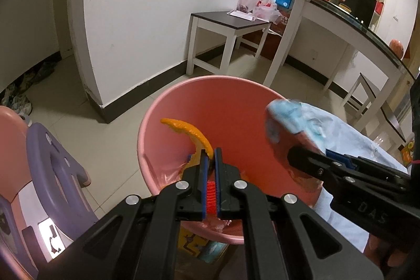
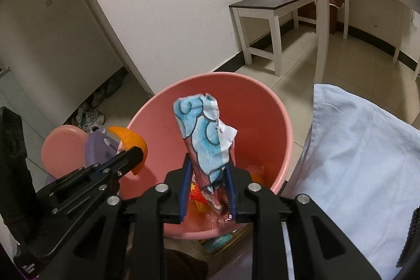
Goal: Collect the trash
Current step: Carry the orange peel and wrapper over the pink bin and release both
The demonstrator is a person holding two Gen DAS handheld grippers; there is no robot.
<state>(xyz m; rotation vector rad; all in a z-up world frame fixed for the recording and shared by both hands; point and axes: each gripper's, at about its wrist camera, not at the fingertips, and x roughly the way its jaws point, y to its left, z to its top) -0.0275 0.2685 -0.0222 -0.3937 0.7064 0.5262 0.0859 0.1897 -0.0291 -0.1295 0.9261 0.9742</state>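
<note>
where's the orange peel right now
The orange peel sits between the left gripper's fingertips, above the open pink bin. In the right wrist view it shows at left, beside the wrapper.

A: The bin [image 1: 168,106] is plain pink, and the curled peel [image 1: 187,131] over it is bright orange.

B: The wrapper [image 2: 203,133] shows pale blue clouds outlined dark, red lower down. The cloth [image 2: 367,154] is light blue, and the stool [image 1: 52,162] is lilac.

Dim indoor light, sharp centre, fisheye-bent dark corners.
</note>
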